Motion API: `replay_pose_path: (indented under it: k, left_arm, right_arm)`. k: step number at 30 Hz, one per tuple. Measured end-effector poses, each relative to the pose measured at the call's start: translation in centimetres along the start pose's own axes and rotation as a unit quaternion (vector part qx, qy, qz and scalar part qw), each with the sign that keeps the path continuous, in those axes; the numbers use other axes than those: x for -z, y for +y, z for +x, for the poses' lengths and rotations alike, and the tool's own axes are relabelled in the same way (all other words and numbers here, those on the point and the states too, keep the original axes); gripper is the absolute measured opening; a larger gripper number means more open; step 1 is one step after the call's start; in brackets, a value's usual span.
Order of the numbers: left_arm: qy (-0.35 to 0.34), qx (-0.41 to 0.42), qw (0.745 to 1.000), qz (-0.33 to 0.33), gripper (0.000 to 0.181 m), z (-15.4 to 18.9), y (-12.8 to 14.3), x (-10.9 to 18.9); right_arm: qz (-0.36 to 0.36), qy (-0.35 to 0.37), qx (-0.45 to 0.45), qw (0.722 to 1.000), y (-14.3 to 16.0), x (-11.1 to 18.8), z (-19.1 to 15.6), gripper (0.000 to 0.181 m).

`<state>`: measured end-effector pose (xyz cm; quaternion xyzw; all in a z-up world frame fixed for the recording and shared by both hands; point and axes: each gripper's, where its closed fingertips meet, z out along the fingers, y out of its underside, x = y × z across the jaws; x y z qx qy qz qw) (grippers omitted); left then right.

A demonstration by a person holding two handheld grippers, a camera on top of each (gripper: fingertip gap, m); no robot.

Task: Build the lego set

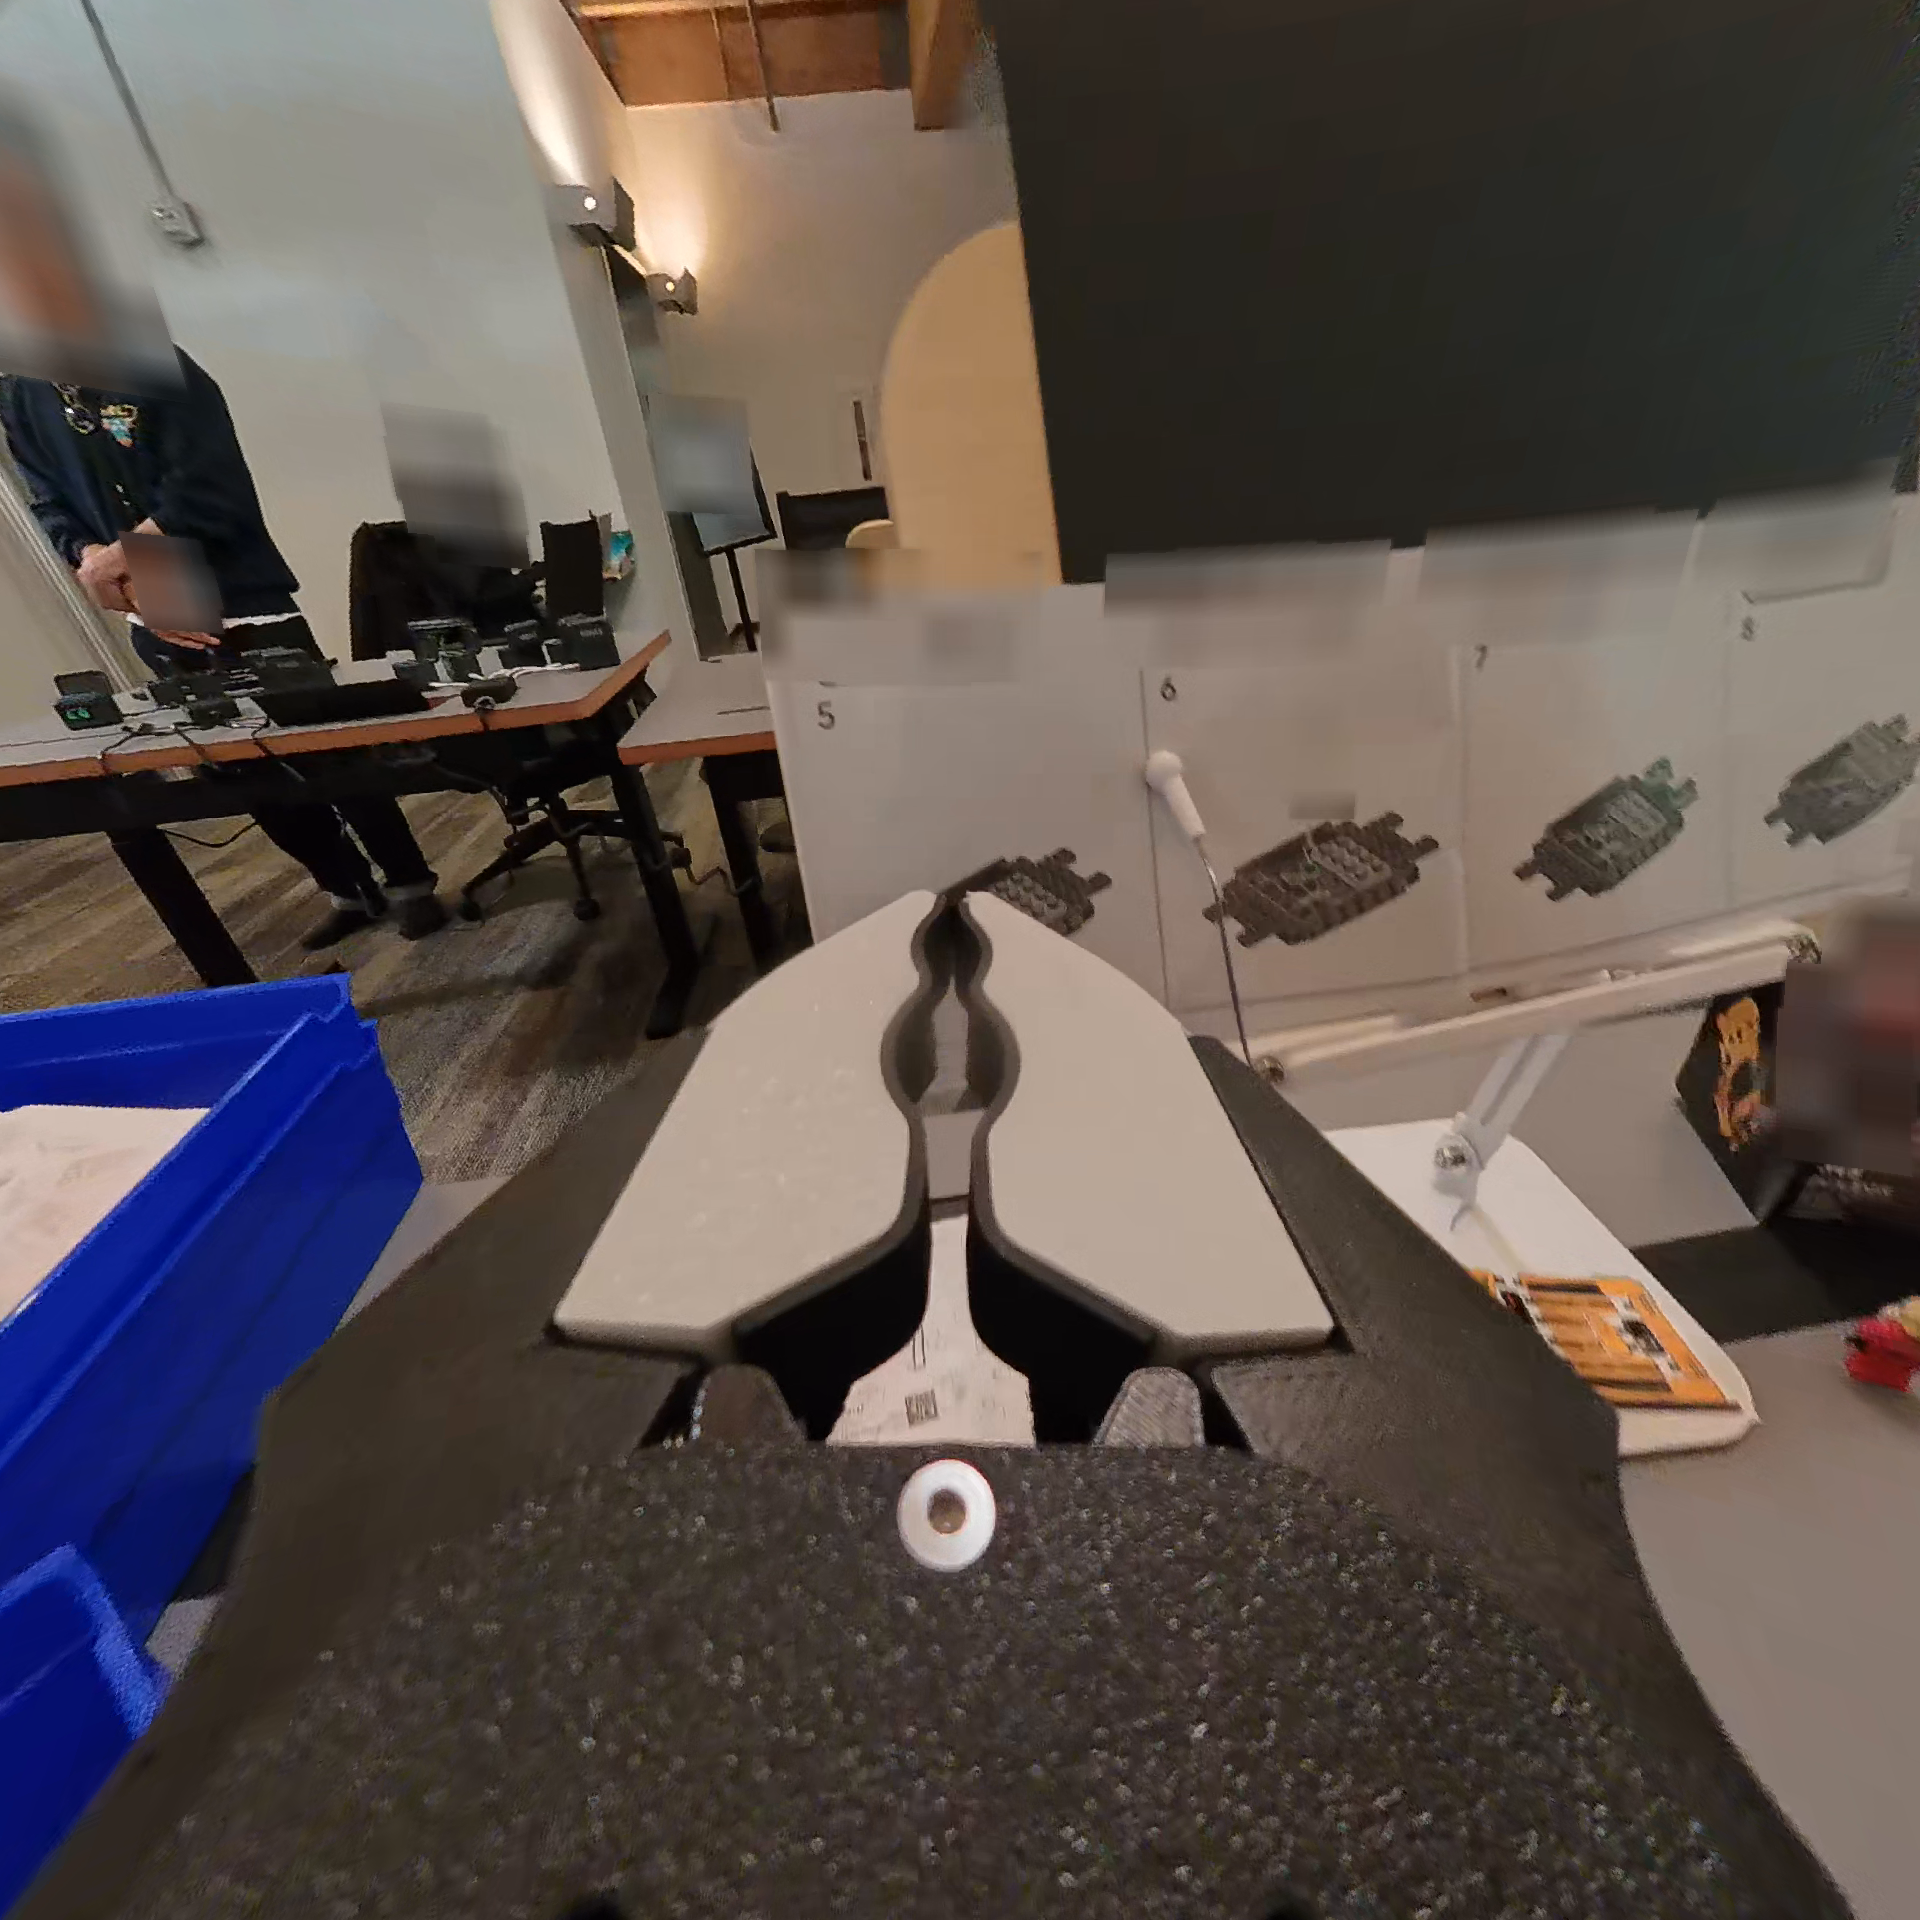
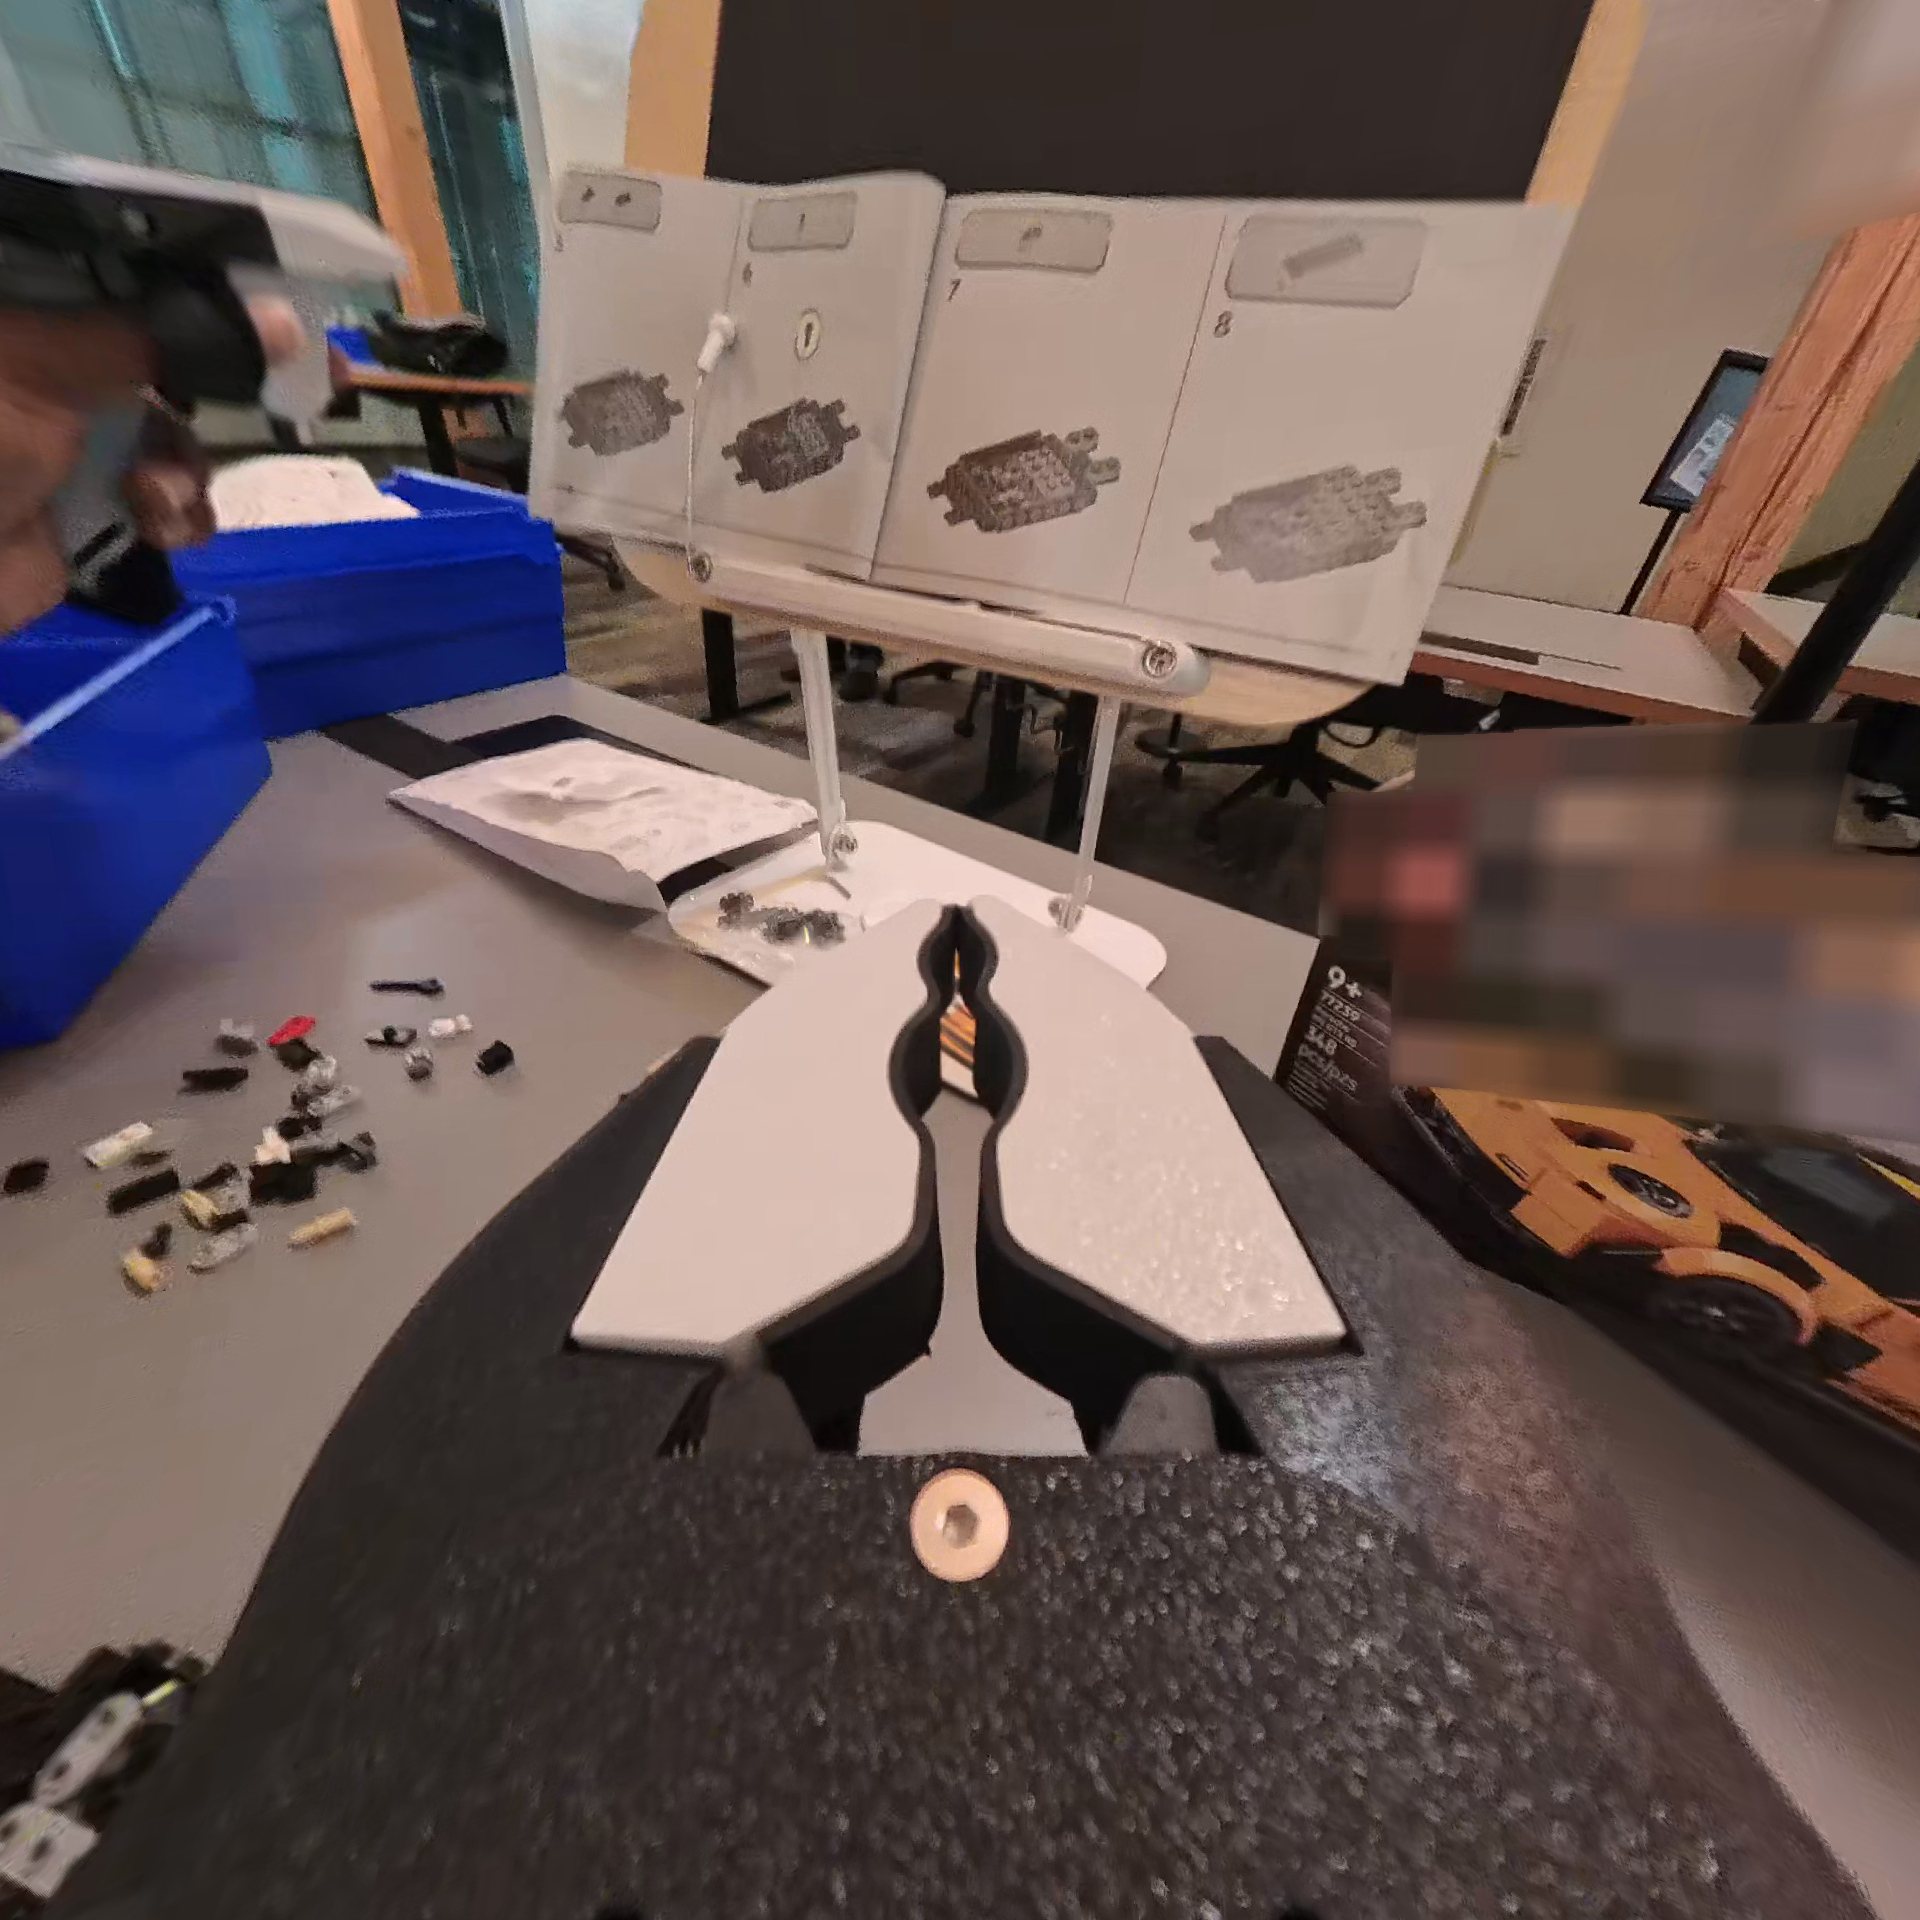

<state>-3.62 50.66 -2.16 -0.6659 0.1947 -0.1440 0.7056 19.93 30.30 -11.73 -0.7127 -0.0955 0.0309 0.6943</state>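
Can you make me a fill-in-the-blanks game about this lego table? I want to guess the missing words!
1. The loose lego pieces lie scattered on the ___ table.
2. The bins at the table's left side are coloured ___.
3. The instruction pages are propped up on a ___.
4. The car pictured on the lego box is coloured ___.

Missing words: grey; blue; stand; orange
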Motion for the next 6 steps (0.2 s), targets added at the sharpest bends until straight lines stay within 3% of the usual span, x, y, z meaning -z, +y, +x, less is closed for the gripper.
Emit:
replay_pose_path:
  k: [6]
  left_arm:
    - [-0.001,0.037,0.999,0.027,0.000,-1.0,-0.9,-2.2]
  right_arm:
    - [-0.010,0.004,-0.005,1.000,2.0,-0.3,1.3,0.000]
